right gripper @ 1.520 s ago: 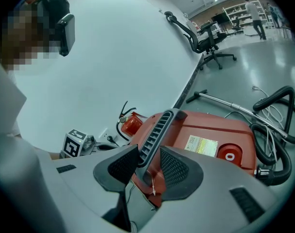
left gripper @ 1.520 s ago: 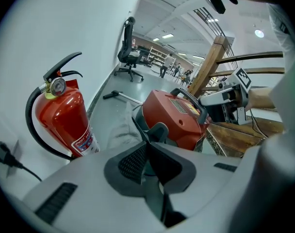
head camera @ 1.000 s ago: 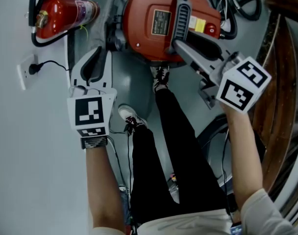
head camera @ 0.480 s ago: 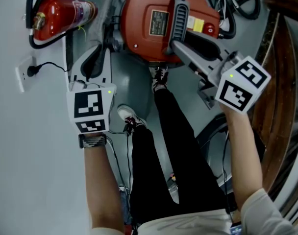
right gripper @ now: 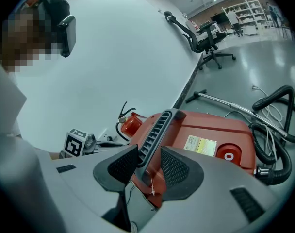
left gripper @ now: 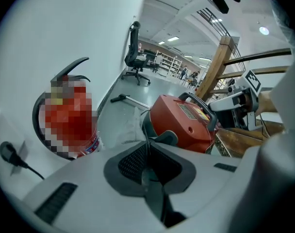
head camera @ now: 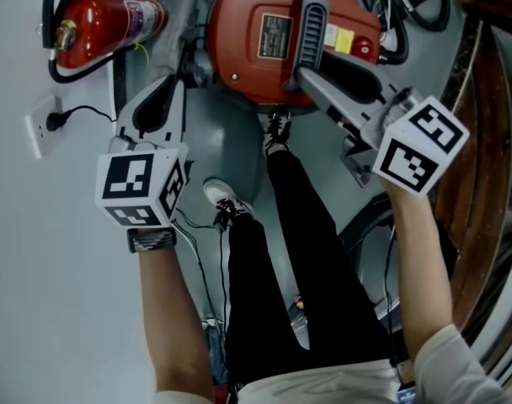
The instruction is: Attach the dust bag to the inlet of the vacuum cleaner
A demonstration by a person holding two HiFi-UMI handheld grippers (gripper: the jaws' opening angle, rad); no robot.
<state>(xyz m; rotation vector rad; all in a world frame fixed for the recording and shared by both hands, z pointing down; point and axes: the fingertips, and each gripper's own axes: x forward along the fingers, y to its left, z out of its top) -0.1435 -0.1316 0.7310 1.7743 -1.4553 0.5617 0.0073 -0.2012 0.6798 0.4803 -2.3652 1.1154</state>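
Fingers (right gripper: 179, 171) of the right gripper (right gripper: 150, 168) clamp the vacuum cleaner's (right gripper: 210, 130) carry handle (right gripper: 155, 130), likely steadying it; the left gripper's (left gripper: 146, 171) fingers (left gripper: 130, 161) are closed, the vacuum beyond them.

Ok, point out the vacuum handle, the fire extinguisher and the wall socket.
vacuum handle (head camera: 312, 32), head view, ribbed grey grip.
fire extinguisher (head camera: 104, 22), head view, red body.
wall socket (head camera: 40, 137), head view, white plate.
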